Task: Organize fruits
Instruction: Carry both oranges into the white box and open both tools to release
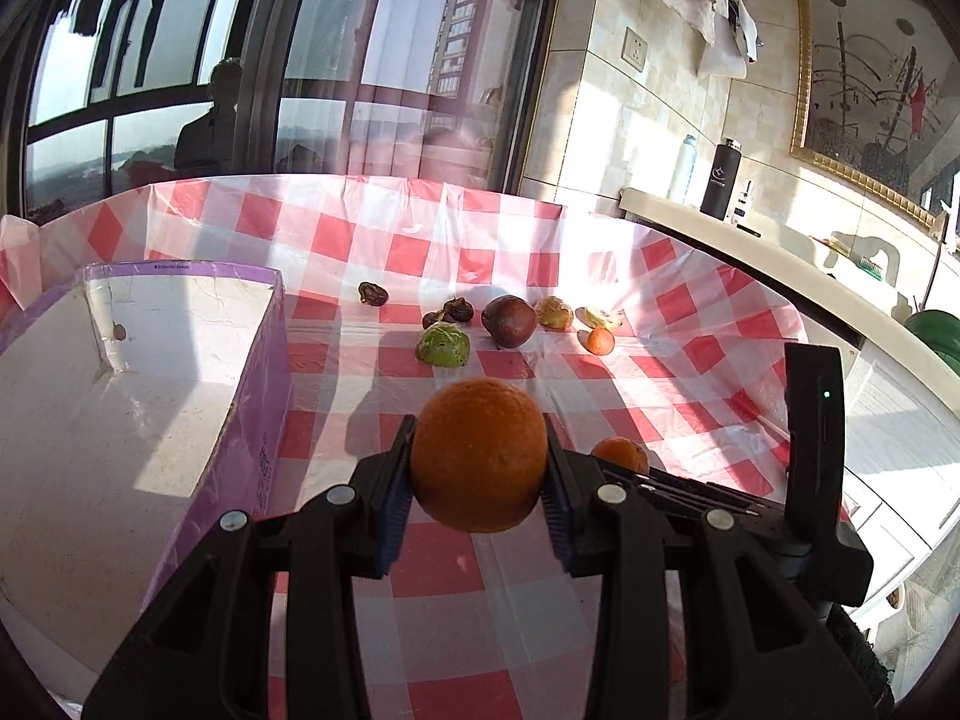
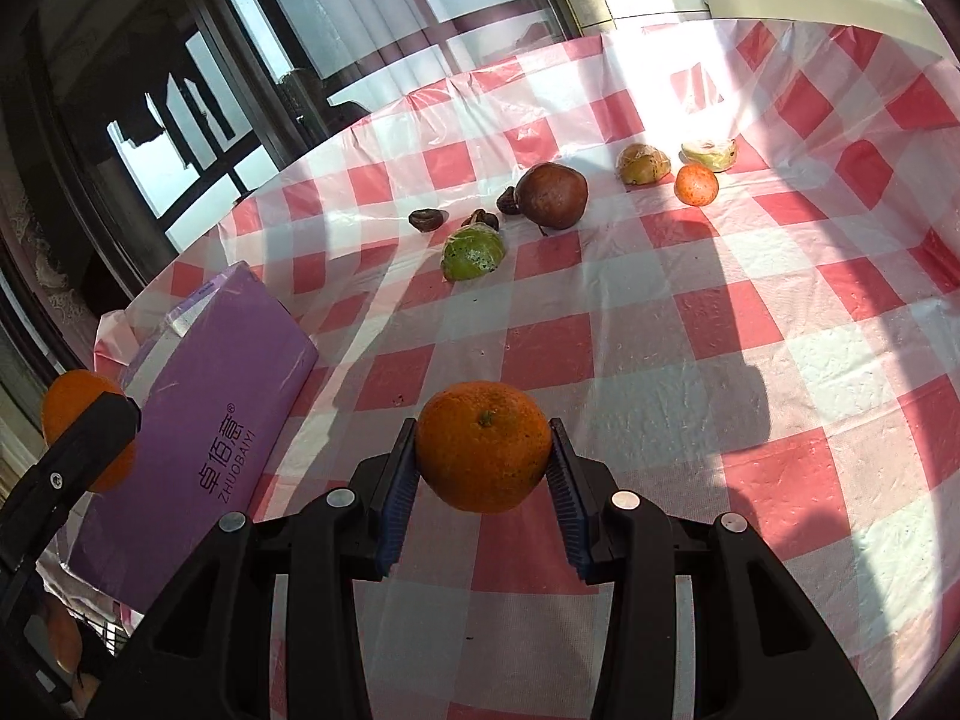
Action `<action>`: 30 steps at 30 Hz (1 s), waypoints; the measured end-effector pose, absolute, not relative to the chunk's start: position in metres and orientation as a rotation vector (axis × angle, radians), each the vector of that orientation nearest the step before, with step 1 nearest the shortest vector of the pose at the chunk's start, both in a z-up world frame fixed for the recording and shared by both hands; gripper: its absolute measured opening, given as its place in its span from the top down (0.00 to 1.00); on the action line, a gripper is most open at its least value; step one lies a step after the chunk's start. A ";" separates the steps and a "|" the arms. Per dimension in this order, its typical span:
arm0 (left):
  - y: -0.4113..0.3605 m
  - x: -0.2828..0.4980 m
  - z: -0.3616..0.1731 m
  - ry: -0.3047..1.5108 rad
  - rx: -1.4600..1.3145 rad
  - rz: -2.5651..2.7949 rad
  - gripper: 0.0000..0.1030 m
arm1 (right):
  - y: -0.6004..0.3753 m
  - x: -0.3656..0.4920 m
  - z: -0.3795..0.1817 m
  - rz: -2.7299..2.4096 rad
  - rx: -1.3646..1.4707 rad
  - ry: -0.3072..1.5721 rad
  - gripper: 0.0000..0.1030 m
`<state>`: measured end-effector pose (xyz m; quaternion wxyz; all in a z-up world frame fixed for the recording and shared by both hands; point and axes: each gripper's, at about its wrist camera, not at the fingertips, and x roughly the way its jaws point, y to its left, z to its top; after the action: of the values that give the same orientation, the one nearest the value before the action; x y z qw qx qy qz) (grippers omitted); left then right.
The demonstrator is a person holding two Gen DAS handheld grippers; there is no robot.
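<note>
The left gripper is gripping an orange between its blue pads, and the right gripper is clamping a second orange in the same way; both fruits are sitting in the air above the tabletop.

The purple box is lying directly to the left of the left gripper, its white open inside facing up, so the left hand is the nearer one and the move is turning on a short carry leftwards over the box wall. The right hand is further away, with the left gripper between it and the box. The box's long axis is running from the near edge of the tabletop toward the window edge.

On the box side the printing is reading "ZHUOBAIYI" under three Chinese characters. Small text on the far rim is too fine to read, and the logo on the black bottle probably is too.

The other fruits are waiting near the far edge.
</note>
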<state>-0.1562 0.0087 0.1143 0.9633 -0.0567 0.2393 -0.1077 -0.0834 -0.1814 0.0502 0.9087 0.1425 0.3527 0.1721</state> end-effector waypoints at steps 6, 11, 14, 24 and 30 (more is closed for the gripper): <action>0.053 -0.174 0.140 0.386 -0.120 -0.101 0.63 | -0.130 -0.096 0.085 0.466 0.216 0.662 0.60; 0.101 -0.178 0.147 0.373 -0.135 0.014 0.63 | -0.079 -0.104 0.111 0.574 0.142 0.619 0.60; 0.135 -0.175 0.146 0.410 -0.159 0.058 0.63 | -0.044 -0.102 0.125 0.642 0.089 0.601 0.60; 0.227 -0.128 0.128 0.725 -0.118 0.197 0.63 | 0.100 -0.071 0.131 0.751 -0.346 0.749 0.59; 0.239 -0.087 0.102 1.011 -0.096 0.127 0.61 | 0.157 -0.049 0.080 0.721 -0.655 0.975 0.60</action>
<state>-0.0873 0.2392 0.1025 0.8718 -0.0461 0.4839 0.0610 -0.0487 0.1570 0.0800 0.7718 -0.3023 0.4497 0.3328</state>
